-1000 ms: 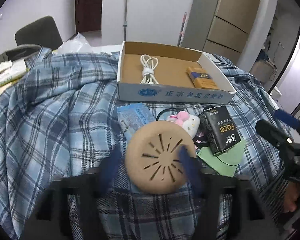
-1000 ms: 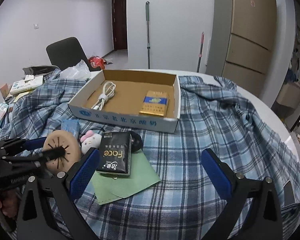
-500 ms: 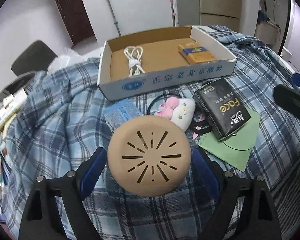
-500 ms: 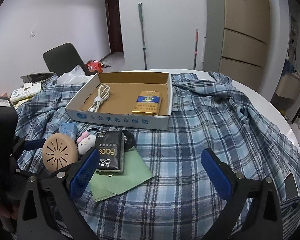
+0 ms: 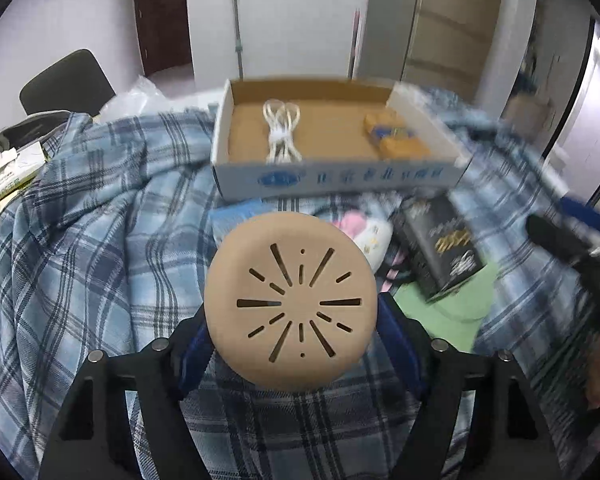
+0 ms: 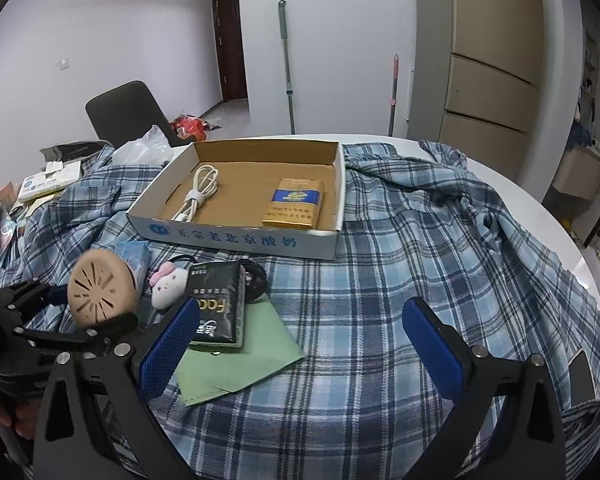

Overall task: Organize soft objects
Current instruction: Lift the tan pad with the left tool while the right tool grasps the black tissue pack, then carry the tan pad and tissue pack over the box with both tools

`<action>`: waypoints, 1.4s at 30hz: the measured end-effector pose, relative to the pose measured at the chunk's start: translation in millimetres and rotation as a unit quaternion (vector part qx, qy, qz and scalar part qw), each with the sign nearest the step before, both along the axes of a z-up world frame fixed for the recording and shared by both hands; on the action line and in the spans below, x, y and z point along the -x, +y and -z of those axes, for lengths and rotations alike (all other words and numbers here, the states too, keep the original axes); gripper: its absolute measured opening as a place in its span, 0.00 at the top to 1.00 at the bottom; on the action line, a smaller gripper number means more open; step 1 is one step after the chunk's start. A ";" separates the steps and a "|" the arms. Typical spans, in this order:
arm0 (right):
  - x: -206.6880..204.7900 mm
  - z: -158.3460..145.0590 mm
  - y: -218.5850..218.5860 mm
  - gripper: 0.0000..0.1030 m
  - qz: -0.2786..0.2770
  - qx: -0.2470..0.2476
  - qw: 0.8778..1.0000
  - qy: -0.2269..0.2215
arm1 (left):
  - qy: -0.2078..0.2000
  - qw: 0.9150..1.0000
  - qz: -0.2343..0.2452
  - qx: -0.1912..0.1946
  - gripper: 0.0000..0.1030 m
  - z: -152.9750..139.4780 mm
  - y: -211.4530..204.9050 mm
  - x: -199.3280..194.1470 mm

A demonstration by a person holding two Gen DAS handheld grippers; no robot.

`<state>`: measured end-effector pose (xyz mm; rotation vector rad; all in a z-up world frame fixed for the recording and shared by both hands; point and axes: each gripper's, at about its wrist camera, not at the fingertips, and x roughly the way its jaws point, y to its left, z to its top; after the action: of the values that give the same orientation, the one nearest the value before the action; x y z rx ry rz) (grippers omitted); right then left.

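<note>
My left gripper (image 5: 292, 344) is shut on a round tan soft disc with dark slits (image 5: 291, 301) and holds it lifted above the plaid cloth; the disc also shows in the right wrist view (image 6: 102, 288). A small pink-and-white plush (image 6: 167, 283) lies on the cloth beside a black "Face" tissue pack (image 6: 218, 307) and a light blue pack (image 6: 134, 254). My right gripper (image 6: 300, 344) is open and empty, low over the cloth near the tissue pack. An open cardboard box (image 6: 236, 236) behind holds a white cable (image 6: 198, 196) and a yellow-blue carton (image 6: 294, 202).
A blue plaid shirt (image 6: 420, 240) covers the round white table (image 6: 580, 264). A green paper sheet (image 6: 240, 360) lies under the tissue pack. Books and papers (image 6: 48, 180) sit at the far left edge. A dark chair (image 6: 124, 112) stands behind the table.
My left gripper has closed on the tan disc and lifted it off the cloth. The left view has swung, with motion blur on its right side. My right gripper has stayed open.
</note>
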<state>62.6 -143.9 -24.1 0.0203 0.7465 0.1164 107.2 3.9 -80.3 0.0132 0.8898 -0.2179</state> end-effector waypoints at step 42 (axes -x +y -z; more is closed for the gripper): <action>-2.4 8.3 47.4 0.56 -0.055 -0.006 0.998 -0.028 | -0.195 0.979 -0.038 0.035 0.25 -79.4 21.8 55.5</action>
<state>65.0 -96.5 -32.3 -0.0122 0.6904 0.2253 51.7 25.7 -1.0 -0.0426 0.4893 -0.1677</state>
